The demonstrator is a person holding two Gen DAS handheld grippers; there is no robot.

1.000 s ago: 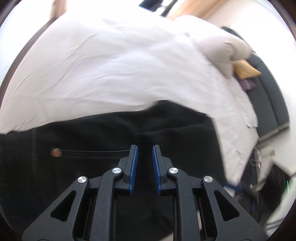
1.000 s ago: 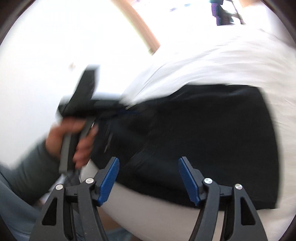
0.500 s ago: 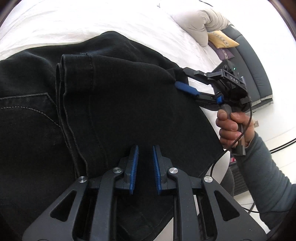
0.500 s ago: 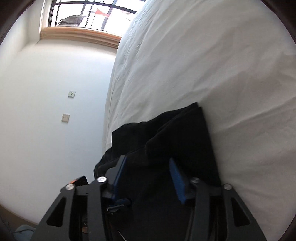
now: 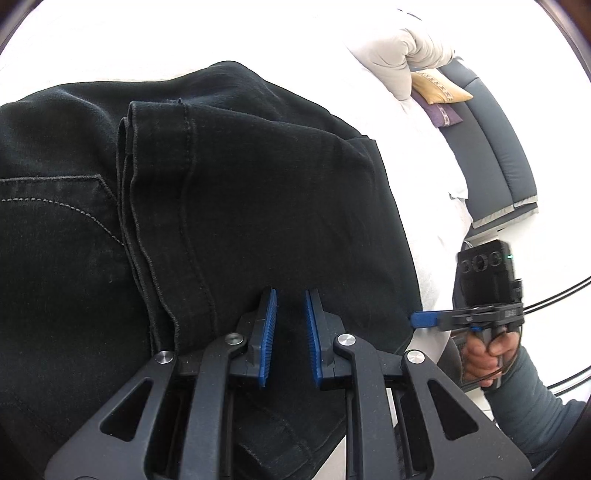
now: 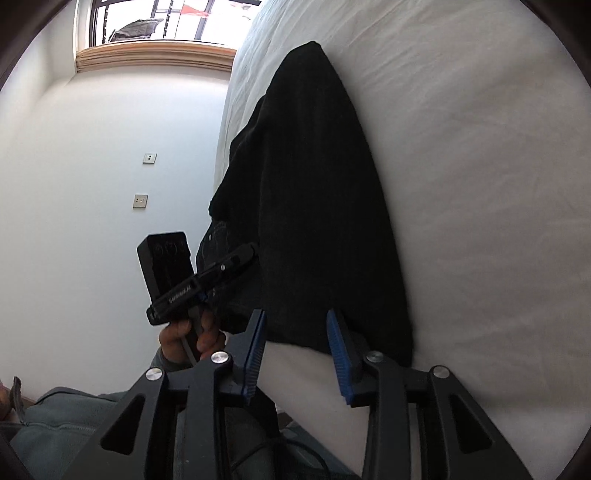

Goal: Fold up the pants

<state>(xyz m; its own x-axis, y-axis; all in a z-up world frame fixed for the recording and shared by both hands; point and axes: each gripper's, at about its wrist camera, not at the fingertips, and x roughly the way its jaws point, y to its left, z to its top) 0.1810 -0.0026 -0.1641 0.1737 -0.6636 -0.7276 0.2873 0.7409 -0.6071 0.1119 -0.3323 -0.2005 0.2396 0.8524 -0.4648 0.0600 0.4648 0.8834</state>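
Moved: right gripper has swung off the folded cloth to the pants' near edge at the bed's side; a second ago its jaws stood wider. Left gripper has come lower over the pants and then kept its place.
Pants: black denim, folded into layers on the bed; hems and seams lie stacked left of the left gripper, a back pocket with grey stitching further left. In the right wrist view the pants run along the bed's edge.
Left gripper, jaws: narrow gap between the blue pads; nothing seen between them, black cloth just beyond and below the tips.
Right gripper, jaws: partly open; the pants' lower edge sits just past the tips, no grip to be seen. From the left wrist view its blue tip reaches the pants' right edge.
Right hand: wrapped round the handle, grey sleeve behind.
Left hand: grips its handle, beside the bed.
Writing: pale lettering on the left gripper's body in the right wrist view and on the right gripper's bar in the left wrist view; both too small to read.
Pillows: beige, with a yellow cushion and a purple one at the dark headboard.
Wall: two small switch plates; window above a wooden sill.
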